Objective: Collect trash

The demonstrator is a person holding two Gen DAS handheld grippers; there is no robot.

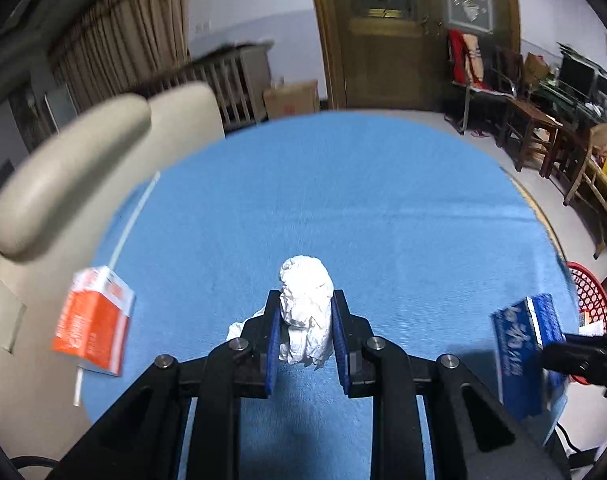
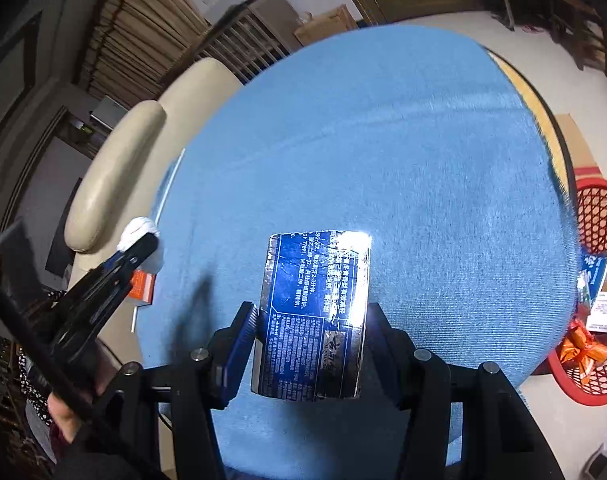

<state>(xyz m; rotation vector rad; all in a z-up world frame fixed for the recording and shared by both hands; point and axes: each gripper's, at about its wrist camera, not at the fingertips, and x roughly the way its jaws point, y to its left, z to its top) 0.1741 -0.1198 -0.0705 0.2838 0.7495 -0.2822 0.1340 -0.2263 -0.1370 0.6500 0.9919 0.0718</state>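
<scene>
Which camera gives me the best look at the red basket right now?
The right wrist view: the red basket stands on the floor beyond the right edge of the blue tablecloth, its mesh wall and some packaging inside visible. The left wrist view shows only a sliver of the basket behind the blue packet.

Crumpled white tissue (image 1: pixel 305 304): soft matt paper. Blue packet (image 2: pixel 315 316): glossy foil, glare seen. Blue tablecloth (image 2: pixel 383 160): matt woven cloth. Red basket (image 2: pixel 595 216): plastic mesh.
</scene>
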